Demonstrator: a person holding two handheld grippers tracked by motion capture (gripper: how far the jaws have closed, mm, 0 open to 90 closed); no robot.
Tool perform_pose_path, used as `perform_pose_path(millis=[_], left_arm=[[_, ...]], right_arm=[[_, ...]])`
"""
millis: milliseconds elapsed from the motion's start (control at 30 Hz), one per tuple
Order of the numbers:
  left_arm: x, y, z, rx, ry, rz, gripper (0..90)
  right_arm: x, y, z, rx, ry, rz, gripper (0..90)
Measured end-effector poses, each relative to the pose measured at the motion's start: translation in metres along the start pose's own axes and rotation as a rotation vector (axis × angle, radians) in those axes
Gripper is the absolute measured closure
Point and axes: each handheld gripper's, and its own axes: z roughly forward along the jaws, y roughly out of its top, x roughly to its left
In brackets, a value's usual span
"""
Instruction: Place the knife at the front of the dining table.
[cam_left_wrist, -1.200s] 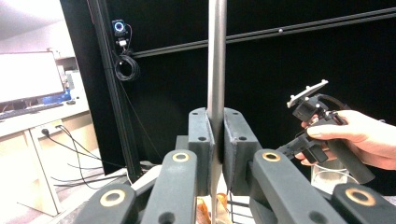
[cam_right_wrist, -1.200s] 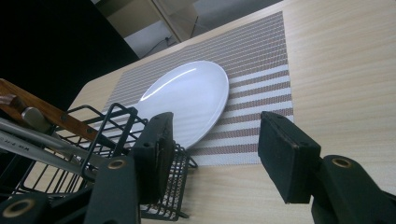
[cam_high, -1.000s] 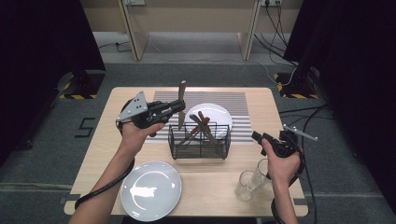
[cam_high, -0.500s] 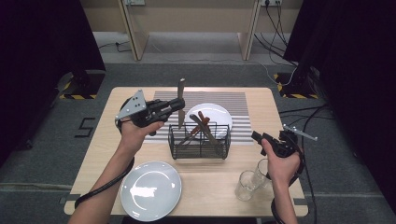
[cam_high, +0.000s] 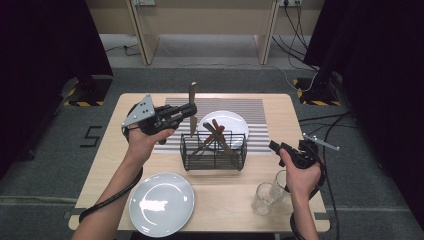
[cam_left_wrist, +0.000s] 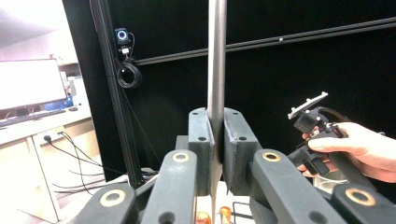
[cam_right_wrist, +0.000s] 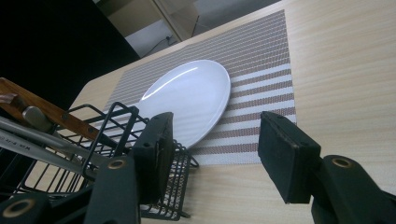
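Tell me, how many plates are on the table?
2. One plate lies near the front edge, on the bare wood. The other plate lies on the striped mat behind the wire basket, which hides part of it.

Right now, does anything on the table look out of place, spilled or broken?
Nothing spilled or broken. The left gripper holds a knife upright above the wire basket. Utensils in it lean crosswise. Both plates and glasses look intact.

A "5" is marked on the floor (cam_high: 93, 136).
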Motion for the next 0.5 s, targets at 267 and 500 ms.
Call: perform_pose_path(millis=[267,500], left_arm=[[0.0008,0.002,-0.0023,-0.001,0.003,0.0,83.0],[0.0022,0.0049,-0.0039,-0.002,0.005,0.006,83.0]], right_arm=[[0.0005,0.0,-0.0003,0.001,0.001,0.007,45.8],[0.0002,-0.0003,0.0002,0.002,0.001,0.006,45.8]])
